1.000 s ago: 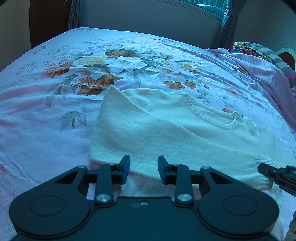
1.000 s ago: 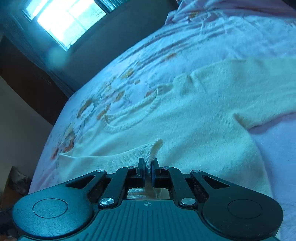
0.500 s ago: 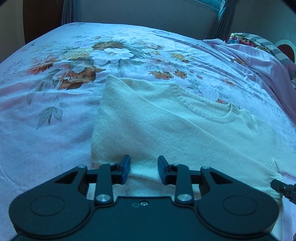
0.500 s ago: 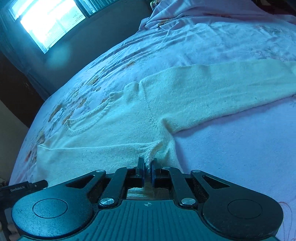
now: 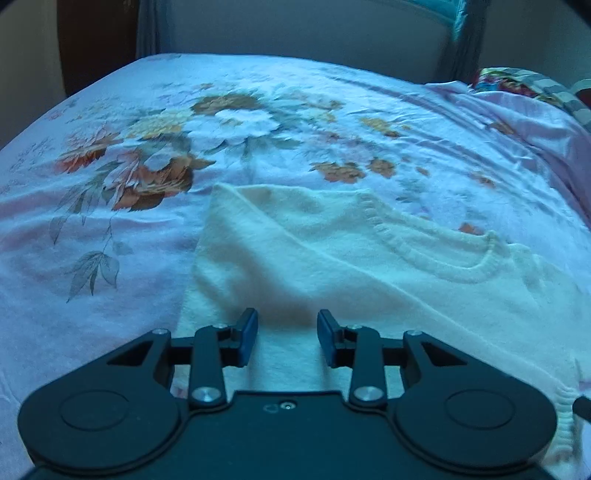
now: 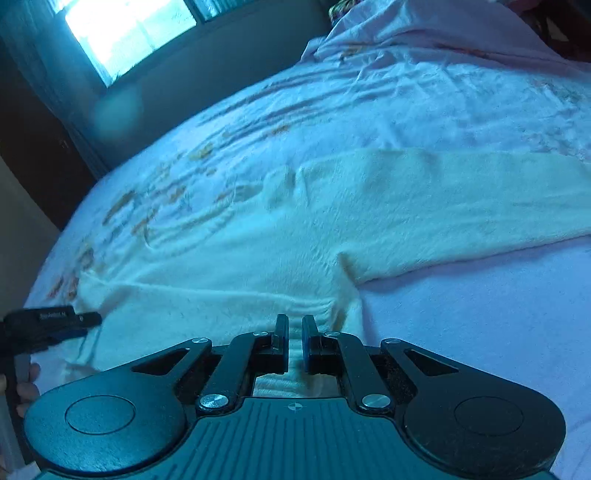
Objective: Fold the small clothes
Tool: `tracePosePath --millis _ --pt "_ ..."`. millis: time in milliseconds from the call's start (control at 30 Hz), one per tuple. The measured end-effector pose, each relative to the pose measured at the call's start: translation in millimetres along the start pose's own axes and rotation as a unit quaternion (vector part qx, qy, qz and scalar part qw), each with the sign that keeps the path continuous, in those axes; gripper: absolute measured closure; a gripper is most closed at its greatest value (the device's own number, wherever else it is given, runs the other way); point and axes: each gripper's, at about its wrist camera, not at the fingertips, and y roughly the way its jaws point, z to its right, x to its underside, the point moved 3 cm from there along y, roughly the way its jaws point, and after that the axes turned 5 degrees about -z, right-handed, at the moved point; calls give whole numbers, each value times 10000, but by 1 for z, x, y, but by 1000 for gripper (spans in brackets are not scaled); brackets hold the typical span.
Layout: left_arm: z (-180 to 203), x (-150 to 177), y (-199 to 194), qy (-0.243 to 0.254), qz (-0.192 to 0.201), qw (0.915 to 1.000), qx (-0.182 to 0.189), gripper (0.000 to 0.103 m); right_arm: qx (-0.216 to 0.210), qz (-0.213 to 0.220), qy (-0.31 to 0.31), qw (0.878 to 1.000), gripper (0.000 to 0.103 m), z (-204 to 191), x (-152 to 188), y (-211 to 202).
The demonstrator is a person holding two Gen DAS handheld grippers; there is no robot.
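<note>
A cream knit sweater (image 5: 332, 258) lies flat on the floral bedsheet (image 5: 110, 221), its ribbed neckline (image 5: 443, 254) toward the right. One sleeve is folded across the body, its cuff (image 6: 314, 306) lying in front of my right gripper. The other sleeve (image 6: 461, 192) stretches out to the right. My left gripper (image 5: 287, 334) is open and empty just above the sweater's near left part. My right gripper (image 6: 292, 334) has its jaws slightly apart over the cuff, with cloth showing in the gap. The left gripper also shows in the right wrist view (image 6: 55, 321).
A crumpled pink cover (image 5: 535, 122) and patterned pillows (image 5: 517, 81) lie at the bed's right end. A wall and a window (image 6: 129, 33) stand beyond the far edge. Bare sheet lies left of the sweater.
My right gripper carried the sleeve cuff across the sweater body, laid it down and opened its jaws slightly. The left gripper stayed open and shifted slightly.
</note>
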Motion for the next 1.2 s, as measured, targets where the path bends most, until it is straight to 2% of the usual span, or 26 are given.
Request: tracePosePath --millis 33,100,133,233,333,467,533,600,667,733,833,967,1067,1167,1200 --pt "7 4 -9 158 63 9999 15 65 166 102 13 9998 90 9 -4 -8" --pt "16 13 -20 285 137 9995 42 58 484 159 223 9985 47 39 -12 -18" --pt "19 18 -24 249 141 9995 93 58 640 180 379 9971 43 55 -14 -22" --pt "28 30 -28 125 -2 9996 257 58 1078 290 961 9891 44 113 -22 -42" --pt "38 39 -28 147 -57 9995 270 58 1527 442 1499 9758 44 162 -32 -60" --pt "48 42 -24 63 -161 9995 274 58 1764 636 2149 9585 44 215 -45 -77" --pt "51 43 -23 33 -170 9996 239 58 1850 778 2475 9479 59 237 -53 -80" --pt "54 44 -24 63 -175 9996 211 58 1857 904 2855 9359 81 259 -59 -82" --pt "54 45 -25 91 -187 9996 189 58 1776 996 3163 9265 93 278 -65 -81" --pt "53 45 -27 96 -177 9997 169 58 1655 1071 3313 9227 94 286 -69 -82" --pt "50 45 -30 129 -134 9997 133 58 1481 1188 3166 9293 100 279 -77 -83" --pt "43 43 -36 64 -76 9998 199 58 743 1428 2769 9473 101 229 -92 -82" --pt "35 41 -45 -16 -2 9997 257 58 73 1442 2119 9666 101 157 -104 -70" --pt "24 41 -55 -116 63 9995 299 58 -602 1267 1103 9839 101 60 -103 -54" --pt "18 41 -59 -148 89 9994 294 58 -831 1191 828 9859 101 31 -97 -50"
